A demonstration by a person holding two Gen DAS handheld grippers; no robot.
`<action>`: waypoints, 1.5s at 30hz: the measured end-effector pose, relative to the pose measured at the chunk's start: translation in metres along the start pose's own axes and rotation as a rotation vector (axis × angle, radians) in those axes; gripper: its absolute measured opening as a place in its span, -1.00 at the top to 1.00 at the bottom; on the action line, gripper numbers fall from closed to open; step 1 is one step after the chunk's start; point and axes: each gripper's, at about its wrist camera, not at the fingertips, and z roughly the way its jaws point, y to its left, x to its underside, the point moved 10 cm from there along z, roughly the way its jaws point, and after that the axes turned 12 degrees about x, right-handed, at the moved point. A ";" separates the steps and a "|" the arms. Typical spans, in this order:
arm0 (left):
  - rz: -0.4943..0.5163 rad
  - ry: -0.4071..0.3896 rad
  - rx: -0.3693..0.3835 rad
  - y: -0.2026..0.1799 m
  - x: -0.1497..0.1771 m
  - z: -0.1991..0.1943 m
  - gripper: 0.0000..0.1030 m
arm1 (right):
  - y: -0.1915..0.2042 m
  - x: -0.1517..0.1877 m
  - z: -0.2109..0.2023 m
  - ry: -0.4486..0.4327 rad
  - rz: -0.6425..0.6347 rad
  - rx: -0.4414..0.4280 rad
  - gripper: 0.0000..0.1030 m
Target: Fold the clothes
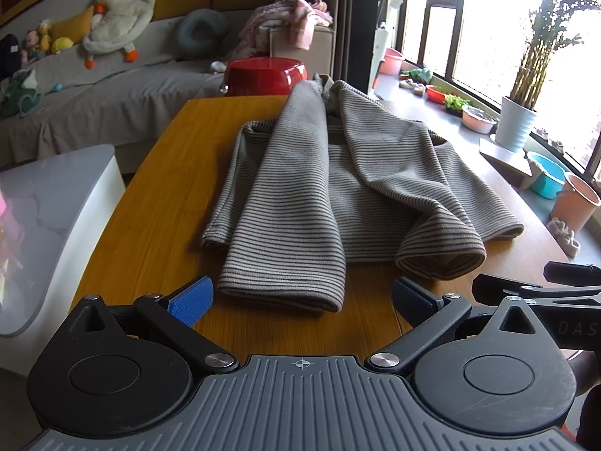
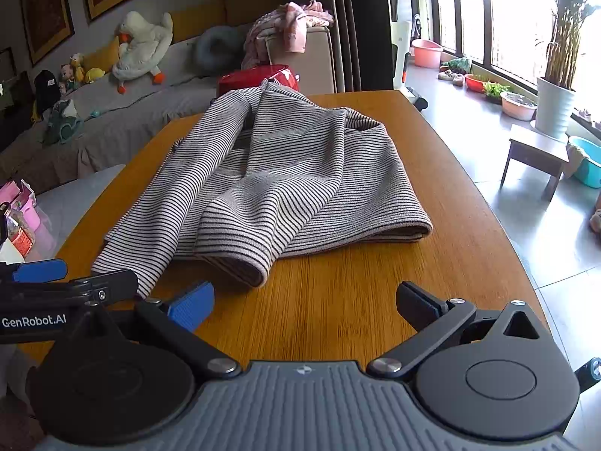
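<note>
A long sofa (image 1: 94,86) with a grey cover fills the back of the room, and a white plush duck (image 1: 120,18) lies on it among small toys. In front of it stands the wooden bench (image 1: 157,203), which carries the task's thing. The striped garment (image 1: 300,188) lies on the middle of the bench, grey with thin dark lines, partly folded: one long panel is laid over the body on the left, and on the right the cloth makes a thick rolled fold. Its near edges lie close to both tools but do not touch them. Behind the far edge of the bench a red basin (image 1: 266,75) is seen, and a heap of pink clothes (image 1: 293,18) rests on a beige box.

The left gripper (image 1: 302,297) hovers low over the near edge of the bench, its jaws wide apart with nothing between them; its blue pads (image 1: 191,300) are bare. The right gripper (image 2: 304,300) is just beside it, over bare wood, jaws also spread and empty.
</note>
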 end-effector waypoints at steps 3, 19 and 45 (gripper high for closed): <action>0.000 0.000 0.000 0.000 0.000 0.001 -1.00 | 0.000 0.000 0.000 0.000 0.000 0.000 -1.00; 0.000 0.000 -0.002 0.000 -0.001 0.001 -1.00 | -0.001 -0.001 0.002 0.009 0.003 -0.003 -1.00; -0.054 0.046 0.168 0.024 -0.070 0.074 -1.00 | -0.019 -0.057 0.053 -0.006 0.132 -0.140 -1.00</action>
